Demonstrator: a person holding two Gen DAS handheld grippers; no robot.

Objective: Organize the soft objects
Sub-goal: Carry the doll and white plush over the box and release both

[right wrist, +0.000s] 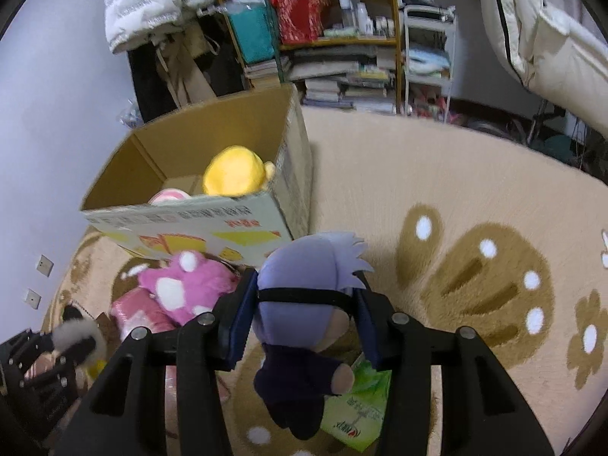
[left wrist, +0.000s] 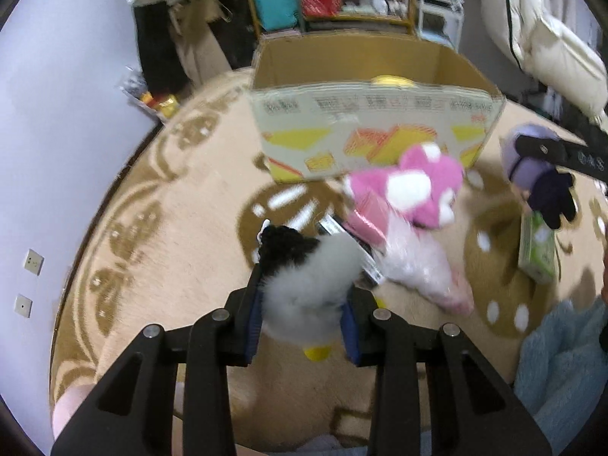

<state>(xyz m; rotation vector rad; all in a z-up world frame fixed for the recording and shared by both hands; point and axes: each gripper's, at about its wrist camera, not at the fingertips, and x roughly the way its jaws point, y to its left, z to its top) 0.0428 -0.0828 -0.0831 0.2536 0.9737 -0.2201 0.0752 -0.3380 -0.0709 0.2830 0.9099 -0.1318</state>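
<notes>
My left gripper (left wrist: 304,296) is shut on a black-and-white plush with yellow feet (left wrist: 304,281), held above the rug. My right gripper (right wrist: 304,304) is shut on a lilac-haired doll in dark clothes (right wrist: 304,304), also seen in the left wrist view (left wrist: 532,167). An open cardboard box (left wrist: 372,129) stands ahead on the rug; inside it lie a yellow plush (right wrist: 235,171) and a pink-striped one (right wrist: 169,195). A pink-and-white plush (left wrist: 414,186) lies in front of the box, beside a pink bag (left wrist: 425,266).
A green tissue pack (left wrist: 537,250) lies on the patterned beige rug (left wrist: 182,228). A light blue towel (left wrist: 562,357) sits at the right. Shelves with books and bags (right wrist: 334,38) stand behind the box. A white jacket (right wrist: 152,0) hangs at the left wall.
</notes>
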